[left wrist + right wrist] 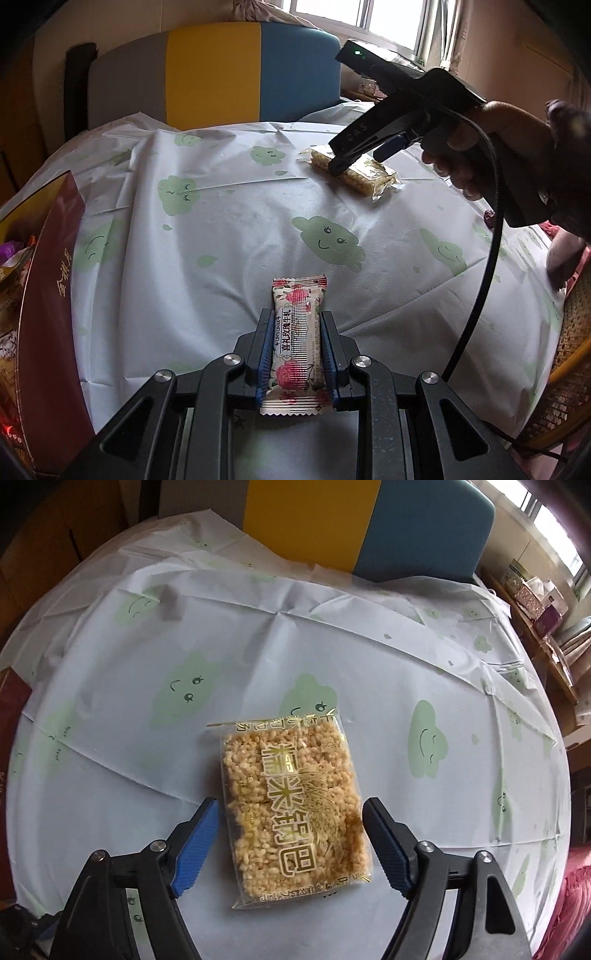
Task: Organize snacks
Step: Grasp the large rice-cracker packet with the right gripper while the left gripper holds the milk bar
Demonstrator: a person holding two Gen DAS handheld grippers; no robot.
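L gripper pinching rose-print nougat bar across its narrow width, blue pads tight on both long edges, bar sticking out fwd over tablecloth. R gripper spread wide, pointing steeply down, straddling rice-cracker pack w/o touching; small gap each side betw pads and wrapper. Pack lying flat on cloth, far right of table seen from left wrist view, mid-table under R jaws. Red gift box at left edge w/ other wrapped snacks inside, prob the destination.

Handling, as judged: pack light, clear film slippery and crinkly, puffed-rice slab inside stiff but brittle, so likely to crumble if squeezed hard. Best hold across short width at mid-length on the slab itself, not on the empty crimped ends, which would fold. Nougat bar small, light, fairly firm; grip looks secure
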